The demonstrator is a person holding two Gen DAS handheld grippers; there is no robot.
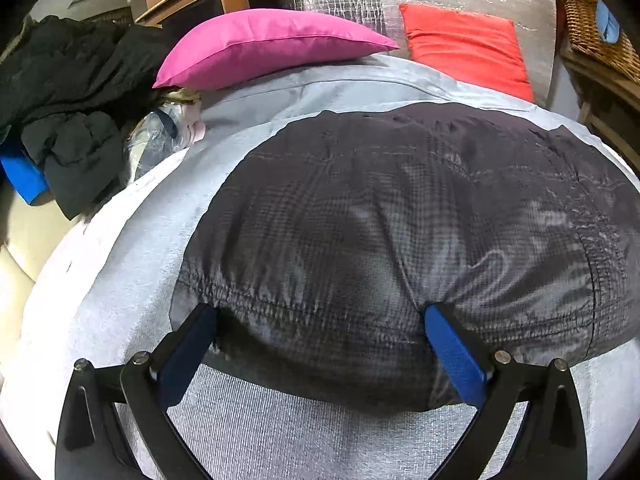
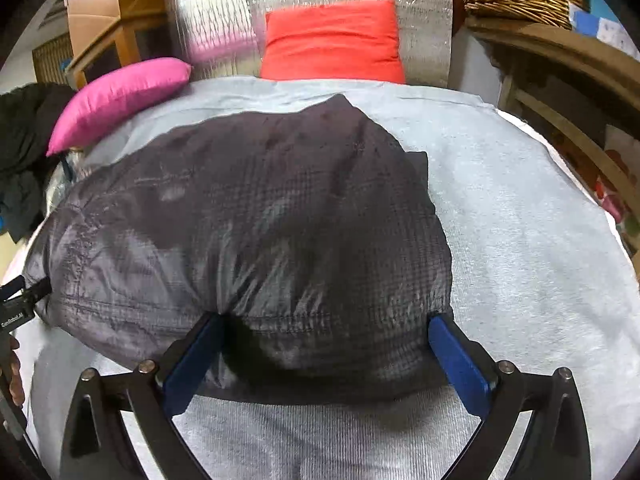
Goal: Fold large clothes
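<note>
While both grippers stand at its near hem, a dark quilted garment [image 1: 400, 248] lies spread on a grey-covered bed [image 2: 520, 240], filling mid-frame. Left gripper [image 1: 320, 320] and right gripper [image 2: 326, 328] have jaws wide, blue pads touching fabric (nothing pinched). Pink pillow [image 1: 264, 44] sits upper left, red pillow [image 2: 332, 40] top centre.

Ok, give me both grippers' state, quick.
Left gripper: open, fingers wide at the dark jacket's near edge.
Right gripper: open, same edge, nothing clamped.
</note>
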